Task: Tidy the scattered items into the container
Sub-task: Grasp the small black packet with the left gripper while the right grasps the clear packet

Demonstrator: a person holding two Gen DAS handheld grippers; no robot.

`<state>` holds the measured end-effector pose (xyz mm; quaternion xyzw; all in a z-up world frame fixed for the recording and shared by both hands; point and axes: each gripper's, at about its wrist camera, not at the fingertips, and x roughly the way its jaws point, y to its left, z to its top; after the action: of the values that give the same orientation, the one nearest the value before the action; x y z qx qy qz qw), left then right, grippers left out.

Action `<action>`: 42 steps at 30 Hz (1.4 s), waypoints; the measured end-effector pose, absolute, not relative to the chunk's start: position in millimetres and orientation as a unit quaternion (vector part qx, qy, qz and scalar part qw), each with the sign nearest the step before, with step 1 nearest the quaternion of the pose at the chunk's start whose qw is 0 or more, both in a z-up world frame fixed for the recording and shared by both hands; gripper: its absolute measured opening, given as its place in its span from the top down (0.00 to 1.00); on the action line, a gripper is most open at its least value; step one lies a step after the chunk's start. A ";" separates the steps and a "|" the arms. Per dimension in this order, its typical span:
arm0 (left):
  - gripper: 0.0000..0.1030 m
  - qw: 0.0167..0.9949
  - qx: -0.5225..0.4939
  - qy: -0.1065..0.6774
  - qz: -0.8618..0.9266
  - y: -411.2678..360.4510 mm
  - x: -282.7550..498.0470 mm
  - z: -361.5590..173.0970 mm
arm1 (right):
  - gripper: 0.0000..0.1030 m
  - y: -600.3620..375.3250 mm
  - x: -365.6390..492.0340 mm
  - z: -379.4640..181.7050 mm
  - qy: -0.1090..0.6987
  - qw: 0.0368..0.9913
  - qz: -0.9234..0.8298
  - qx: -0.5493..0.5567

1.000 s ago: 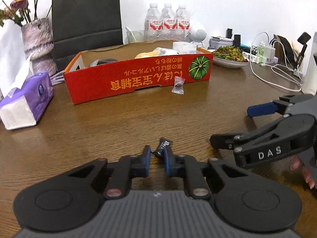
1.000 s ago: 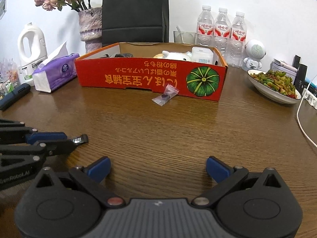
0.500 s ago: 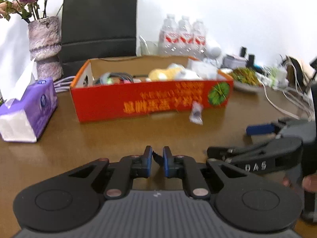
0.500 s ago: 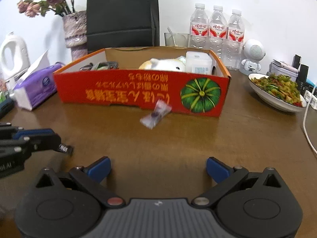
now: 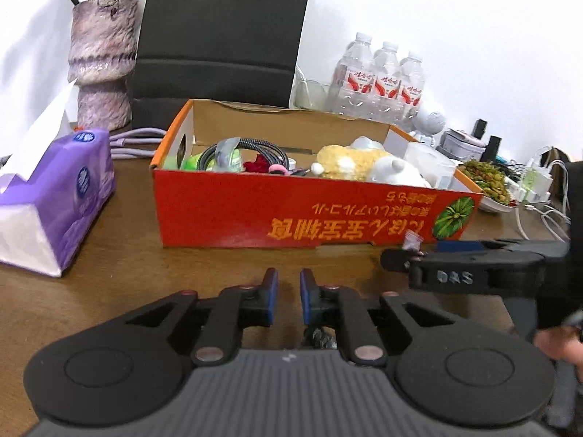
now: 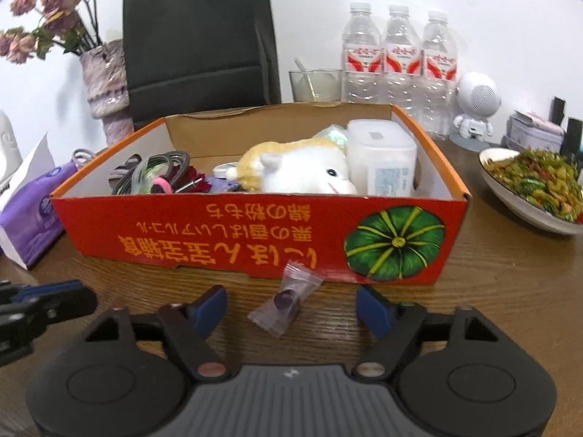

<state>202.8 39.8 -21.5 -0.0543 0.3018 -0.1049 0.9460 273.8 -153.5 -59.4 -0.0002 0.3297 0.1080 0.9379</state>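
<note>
Brown wood-grain table filled the foreground in both wrist views, backed by a white wall. On it stood a red cardboard box printed with yellow script and a green pumpkin, a purple tissue pack to its left, a mottled vase, a black paper bag and three water bottles.

Only the right wrist view showed the clear-wrapped candy whole, lying on the table just in front of the box and between the fingers of the right gripper. Those jaws had just been closing but stood apart, their blue pads clear of the wrapper. That view also took in a white speaker figure and a bowl of green food.

From the left wrist view, the left gripper had its jaws a little apart after just opening, with nothing gripped between the pads. A small dark item showed low behind the right-hand finger, too hidden to identify. There the candy was reduced to a wrapper corner above the right gripper's tip.

Inside the box lay a plush toy, a white plastic container and coiled cables; smaller contents were hard to make out. A hand at the lower right edge was cut off and blurred.
</note>
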 end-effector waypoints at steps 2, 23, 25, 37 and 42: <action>0.59 0.945 -0.049 0.305 -0.107 37.0 195.4 -21.6 | 0.59 -153.6 273.0 -58.4 0.327 0.939 0.108 -0.008; 0.93 0.947 -0.020 0.313 -0.068 -1.3 192.3 -34.6 | 0.87 -164.7 230.5 -57.1 0.309 0.938 0.154 -0.017; 0.96 0.946 -0.035 0.314 -0.068 2.3 198.1 -34.4 | 0.87 -162.7 229.5 -56.5 0.307 0.938 0.157 -0.018; 0.57 0.945 -0.082 0.311 -0.063 15.1 215.0 -28.9 | 0.87 -160.2 228.9 -56.0 0.306 0.938 0.161 -0.014; 0.60 0.945 -0.030 0.321 -0.061 2.4 233.6 -36.2 | 0.87 -162.6 231.0 -56.5 0.312 0.936 0.165 -0.008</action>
<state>233.6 2.4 -36.2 -0.0299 0.3210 -0.0606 0.9447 231.0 -162.6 -56.5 -0.0078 0.3117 0.1647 0.9358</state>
